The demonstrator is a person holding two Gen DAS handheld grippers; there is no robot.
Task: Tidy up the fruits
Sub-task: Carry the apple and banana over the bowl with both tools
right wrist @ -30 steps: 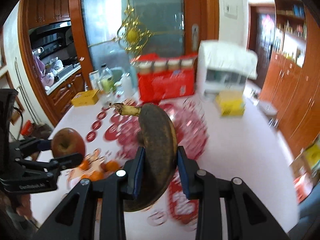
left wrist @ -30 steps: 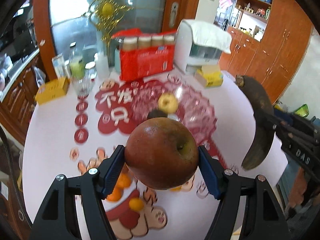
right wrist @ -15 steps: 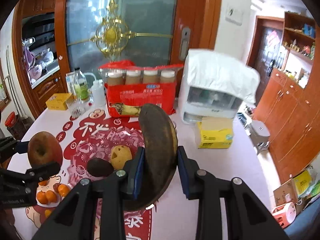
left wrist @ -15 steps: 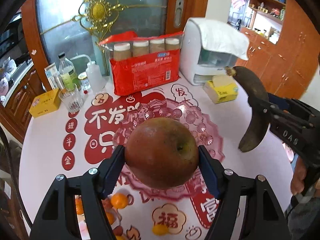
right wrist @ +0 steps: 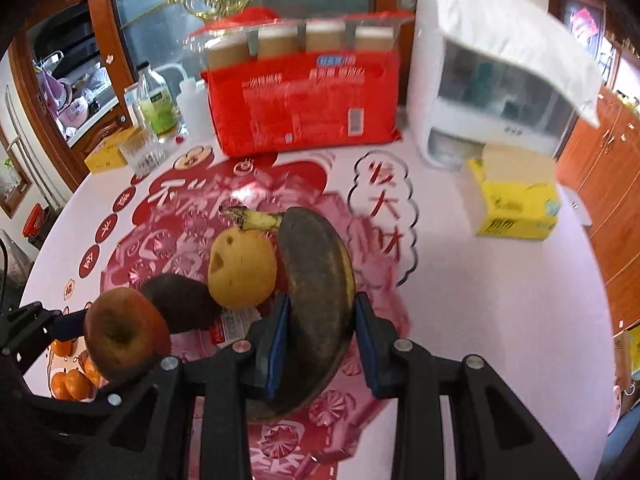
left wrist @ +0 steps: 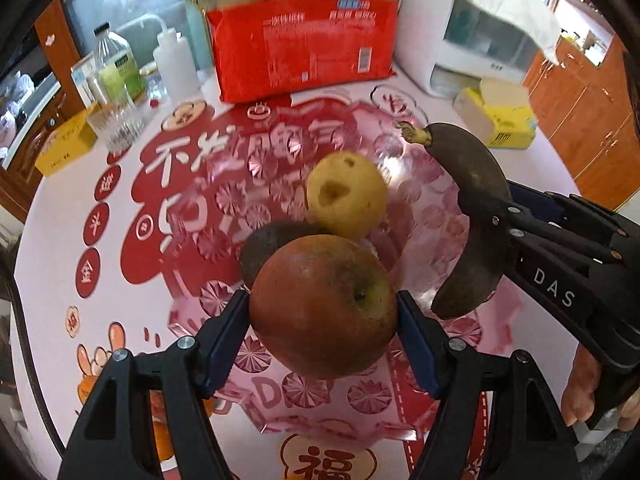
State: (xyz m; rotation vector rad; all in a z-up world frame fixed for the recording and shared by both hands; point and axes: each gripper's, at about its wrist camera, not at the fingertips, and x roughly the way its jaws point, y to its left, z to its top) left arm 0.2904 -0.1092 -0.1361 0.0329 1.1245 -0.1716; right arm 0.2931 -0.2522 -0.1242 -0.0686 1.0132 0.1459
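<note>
My left gripper [left wrist: 324, 320] is shut on a red-brown apple [left wrist: 324, 304] and holds it over the near part of a clear glass plate [left wrist: 432, 216]. My right gripper [right wrist: 320, 340] is shut on a blackened banana [right wrist: 320, 280], which hangs over the plate's right side [left wrist: 472, 200]. On the plate lie a yellow pear-like fruit [left wrist: 346, 194] and a dark brown fruit [left wrist: 264, 244]. Both also show in the right wrist view, the yellow fruit [right wrist: 240, 272] beside the dark one [right wrist: 184, 300], with the apple [right wrist: 124, 332] at lower left.
A red package of cups [left wrist: 300, 40], a white appliance [left wrist: 472, 40], a yellow tissue box [left wrist: 500, 120], bottles [left wrist: 120, 68], a glass [left wrist: 116, 124] and a small yellow box [left wrist: 64, 148] stand along the table's far side. Small oranges [right wrist: 68, 384] lie at the near left.
Both grippers have moved forward and down toward the plate. The apple and the banana now hang just above it, close to the two fruits lying there.
</note>
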